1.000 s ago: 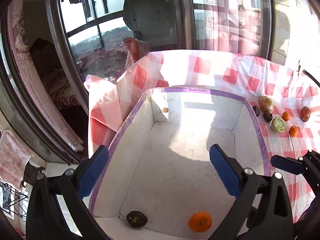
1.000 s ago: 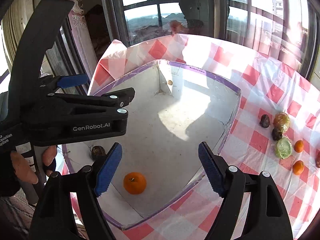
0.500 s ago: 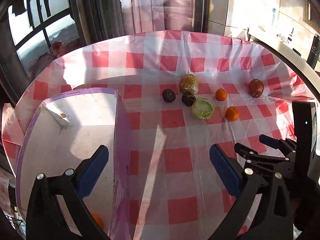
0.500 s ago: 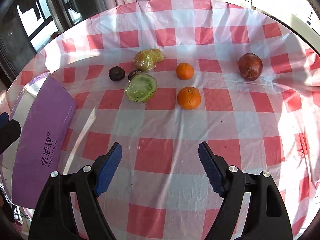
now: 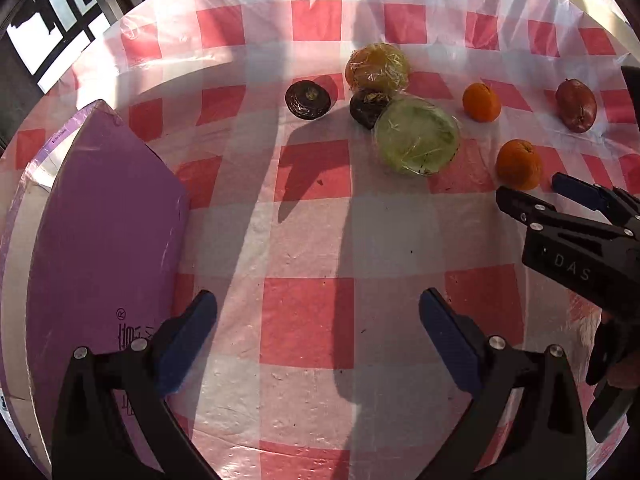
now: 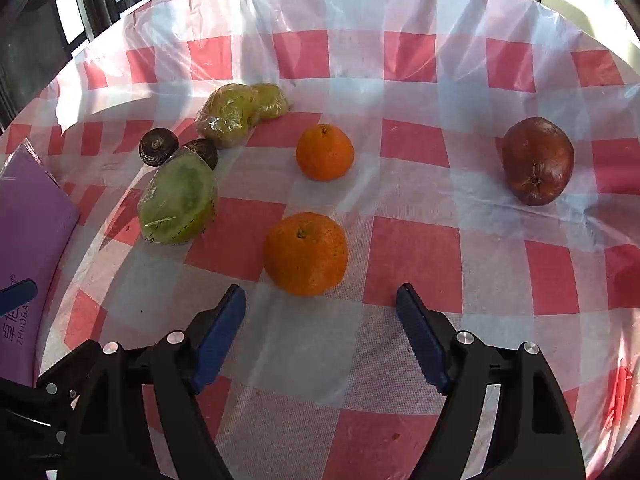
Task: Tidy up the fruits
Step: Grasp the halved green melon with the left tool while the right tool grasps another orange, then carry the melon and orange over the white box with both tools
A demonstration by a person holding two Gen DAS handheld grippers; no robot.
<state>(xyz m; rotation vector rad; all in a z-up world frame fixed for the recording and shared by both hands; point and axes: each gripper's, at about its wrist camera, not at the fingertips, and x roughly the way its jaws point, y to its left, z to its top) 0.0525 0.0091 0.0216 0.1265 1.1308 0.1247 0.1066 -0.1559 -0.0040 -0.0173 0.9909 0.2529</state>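
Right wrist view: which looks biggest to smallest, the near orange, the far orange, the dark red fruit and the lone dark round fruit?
1. Near orange, though nearness inflates it.
2. Dark red fruit.
3. Far orange.
4. Lone dark round fruit, clearly smallest.

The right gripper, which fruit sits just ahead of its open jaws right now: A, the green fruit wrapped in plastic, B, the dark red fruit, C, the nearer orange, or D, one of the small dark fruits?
C: the nearer orange lies on the cloth just beyond the right gripper, whose jaws stand open and empty.
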